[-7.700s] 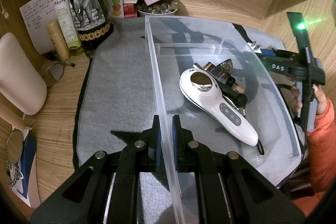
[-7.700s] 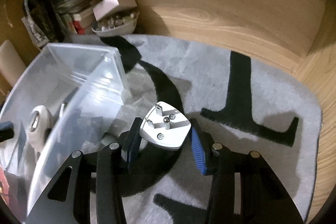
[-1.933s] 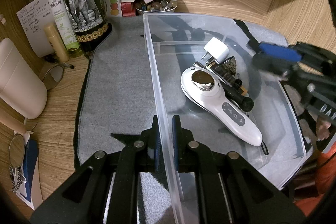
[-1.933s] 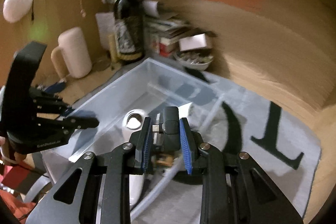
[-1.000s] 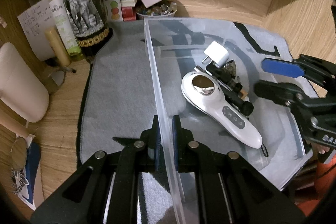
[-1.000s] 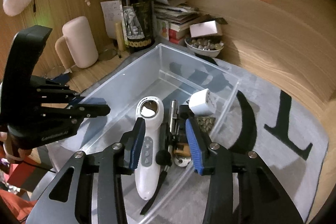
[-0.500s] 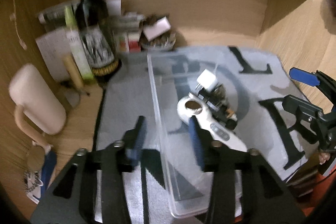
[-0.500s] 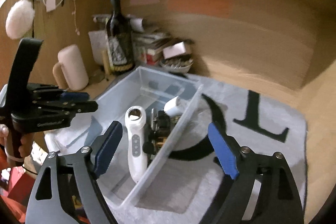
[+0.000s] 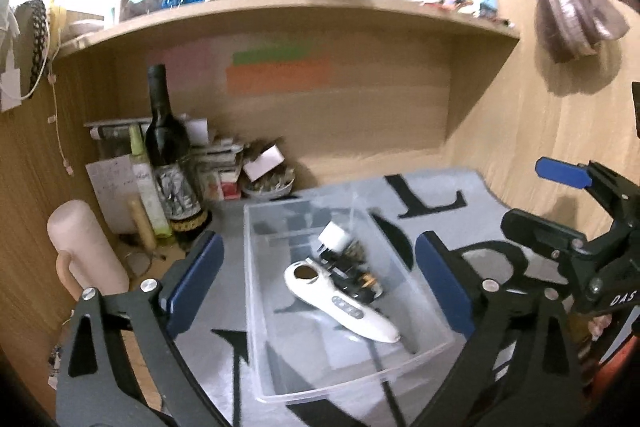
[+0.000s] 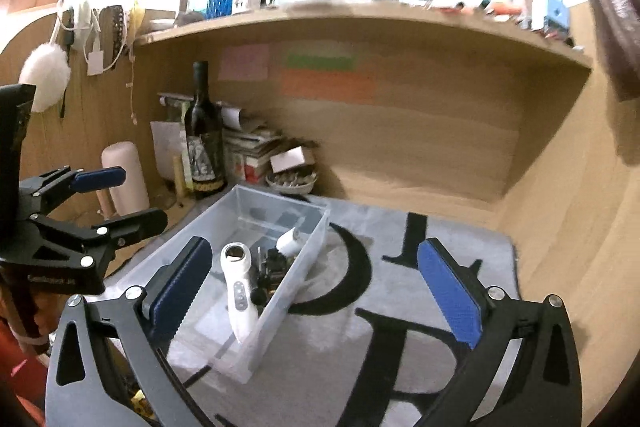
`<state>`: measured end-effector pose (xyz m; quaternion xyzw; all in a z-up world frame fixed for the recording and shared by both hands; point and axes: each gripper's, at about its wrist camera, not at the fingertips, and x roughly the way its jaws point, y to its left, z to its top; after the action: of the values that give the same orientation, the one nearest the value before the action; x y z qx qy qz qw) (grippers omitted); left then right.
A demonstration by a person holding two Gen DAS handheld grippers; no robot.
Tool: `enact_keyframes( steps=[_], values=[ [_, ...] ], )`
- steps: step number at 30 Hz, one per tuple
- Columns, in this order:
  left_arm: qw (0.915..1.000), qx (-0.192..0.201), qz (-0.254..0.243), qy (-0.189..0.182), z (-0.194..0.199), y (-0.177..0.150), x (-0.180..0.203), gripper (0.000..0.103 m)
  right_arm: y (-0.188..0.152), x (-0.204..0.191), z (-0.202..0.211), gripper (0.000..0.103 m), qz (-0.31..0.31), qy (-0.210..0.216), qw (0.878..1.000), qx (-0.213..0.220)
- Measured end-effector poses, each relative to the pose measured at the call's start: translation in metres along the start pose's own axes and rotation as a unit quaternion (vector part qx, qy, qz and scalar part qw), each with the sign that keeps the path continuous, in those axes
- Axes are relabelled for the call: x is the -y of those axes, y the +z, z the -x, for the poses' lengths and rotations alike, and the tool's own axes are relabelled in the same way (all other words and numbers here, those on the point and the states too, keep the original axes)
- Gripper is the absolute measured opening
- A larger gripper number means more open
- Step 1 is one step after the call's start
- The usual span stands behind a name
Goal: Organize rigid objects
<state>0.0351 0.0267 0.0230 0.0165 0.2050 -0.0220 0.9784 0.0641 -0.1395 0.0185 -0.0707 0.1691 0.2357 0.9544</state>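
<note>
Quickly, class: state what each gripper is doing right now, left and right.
Left gripper: open, holding nothing, raised above the clear bin.
Right gripper: open, holding nothing.

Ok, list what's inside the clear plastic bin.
The clear bin holds a white handheld device, a white plug adapter and dark small items partly hidden beneath them; those can't be identified.

Top blown out white; alcove dim; motion blur, fisheye-warped edges.
</note>
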Motion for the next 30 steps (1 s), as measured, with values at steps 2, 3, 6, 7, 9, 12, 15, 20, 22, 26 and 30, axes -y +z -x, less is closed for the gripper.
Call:
enact_keyframes(
  steps=[2, 3, 6, 7, 9, 12, 15, 20, 22, 26, 30],
  values=[
    [0.9999, 0.015, 0.003, -0.004, 0.006, -0.001, 0.003, 0.100, -0.002, 0.000, 0.008, 0.103, -0.002, -0.008, 1.000, 0.010],
    [0.9998, 0.021, 0.005, -0.006, 0.008, -0.002, 0.005, 0.101, -0.003, 0.000, 0.012, 0.103, -0.004, -0.012, 1.000, 0.015],
    [0.9992, 0.038, 0.006, -0.004, 0.012, -0.005, 0.009, 0.101, -0.006, 0.003, 0.021, 0.103, -0.013, -0.024, 0.999, 0.028],
    [0.9991, 0.042, 0.006, -0.003, 0.013, -0.005, 0.010, 0.101, -0.006, 0.004, 0.023, 0.103, -0.016, -0.024, 0.999, 0.030],
    [0.9988, 0.048, 0.007, -0.004, 0.014, -0.006, 0.012, 0.101, -0.006, 0.006, 0.024, 0.103, -0.024, -0.025, 0.999, 0.032],
    [0.9986, 0.052, 0.005, -0.005, 0.014, -0.008, 0.015, 0.102, -0.007, 0.008, 0.024, 0.103, -0.030, -0.032, 0.998, 0.035],
    [0.9983, 0.058, 0.002, 0.002, 0.014, -0.008, 0.015, 0.102, -0.007, 0.008, 0.025, 0.103, -0.032, -0.033, 0.998, 0.035],
    [0.9983, 0.057, 0.008, 0.001, 0.010, -0.007, 0.012, 0.102, -0.008, 0.009, 0.024, 0.103, -0.032, -0.036, 0.998, 0.034],
    [0.9984, 0.056, 0.010, 0.001, 0.007, -0.006, 0.011, 0.102, -0.008, 0.009, 0.023, 0.103, -0.033, -0.037, 0.998, 0.033],
    [0.9985, 0.054, 0.009, 0.001, 0.004, -0.006, 0.011, 0.102, -0.008, 0.011, 0.022, 0.103, -0.034, -0.038, 0.998, 0.032],
    [0.9986, 0.052, 0.009, -0.003, 0.001, -0.006, 0.011, 0.102, -0.009, 0.014, 0.021, 0.103, -0.037, -0.038, 0.998, 0.030]
  ],
)
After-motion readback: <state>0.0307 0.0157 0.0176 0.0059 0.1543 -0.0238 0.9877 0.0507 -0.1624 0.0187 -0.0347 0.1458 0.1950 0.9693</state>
